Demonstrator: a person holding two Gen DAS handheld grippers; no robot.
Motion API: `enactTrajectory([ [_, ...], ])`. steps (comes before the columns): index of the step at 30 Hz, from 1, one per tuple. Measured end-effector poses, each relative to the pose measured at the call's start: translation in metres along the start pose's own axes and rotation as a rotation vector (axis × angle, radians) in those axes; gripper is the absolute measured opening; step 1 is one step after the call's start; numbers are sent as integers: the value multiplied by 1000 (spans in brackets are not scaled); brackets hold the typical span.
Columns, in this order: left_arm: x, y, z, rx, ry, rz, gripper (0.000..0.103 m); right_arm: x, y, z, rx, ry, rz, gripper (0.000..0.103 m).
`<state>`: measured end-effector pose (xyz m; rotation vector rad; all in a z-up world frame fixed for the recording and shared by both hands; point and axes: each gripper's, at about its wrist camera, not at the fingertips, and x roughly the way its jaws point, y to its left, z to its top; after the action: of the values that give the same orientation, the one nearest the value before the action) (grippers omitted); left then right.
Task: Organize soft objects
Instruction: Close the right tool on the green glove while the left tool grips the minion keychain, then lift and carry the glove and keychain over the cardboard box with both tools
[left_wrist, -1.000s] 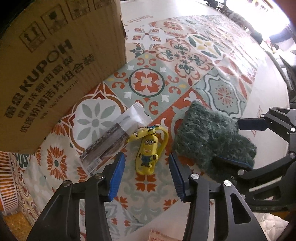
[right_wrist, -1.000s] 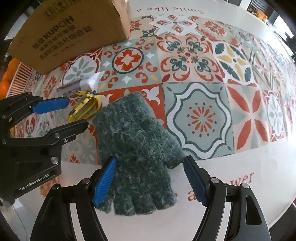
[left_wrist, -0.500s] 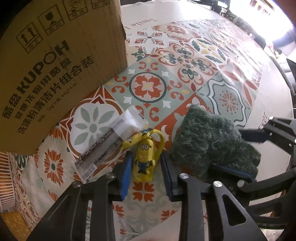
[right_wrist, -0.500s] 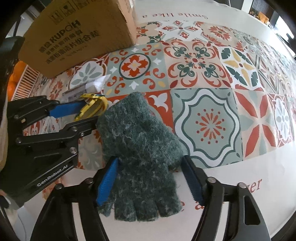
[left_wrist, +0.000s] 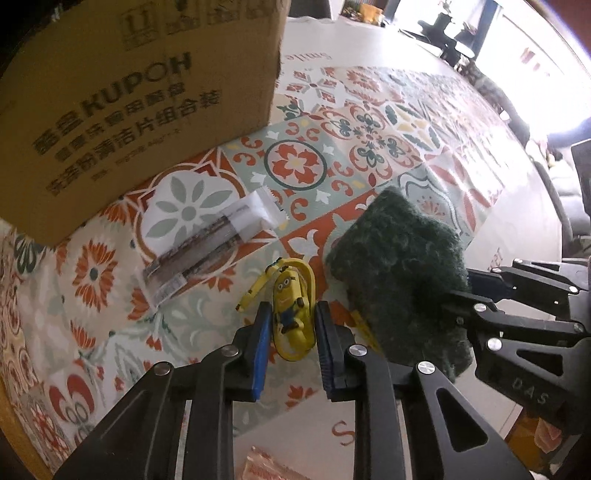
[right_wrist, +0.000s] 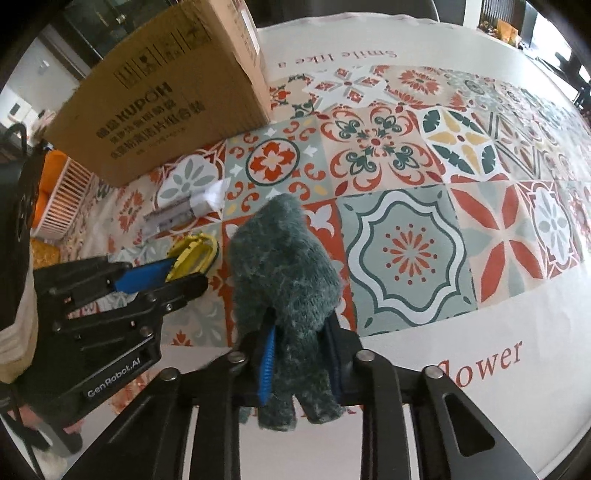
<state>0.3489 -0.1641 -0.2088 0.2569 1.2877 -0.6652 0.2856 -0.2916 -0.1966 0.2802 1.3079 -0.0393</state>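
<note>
Both tools have closed in the last second: the left tool (left_wrist: 291, 332) now pinches the yellow toy (left_wrist: 291, 314) low on the surface (right_wrist: 424, 369), the right tool (right_wrist: 301, 354) bunches the green glove (right_wrist: 284, 273). The glove's fingers dangle below the grip; it could slide out. The toy's strap might snag the packet (left_wrist: 210, 243) nearby.

Black left gripper (left_wrist: 291, 332) and right gripper (right_wrist: 301, 354), blue-padded jaws, silver screws.
</note>
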Motion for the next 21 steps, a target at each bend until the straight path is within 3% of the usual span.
enactTrajectory([
  [21,-75,11,-8,-113,-178,22,24,-51,24,0,-38,-127,35,18],
])
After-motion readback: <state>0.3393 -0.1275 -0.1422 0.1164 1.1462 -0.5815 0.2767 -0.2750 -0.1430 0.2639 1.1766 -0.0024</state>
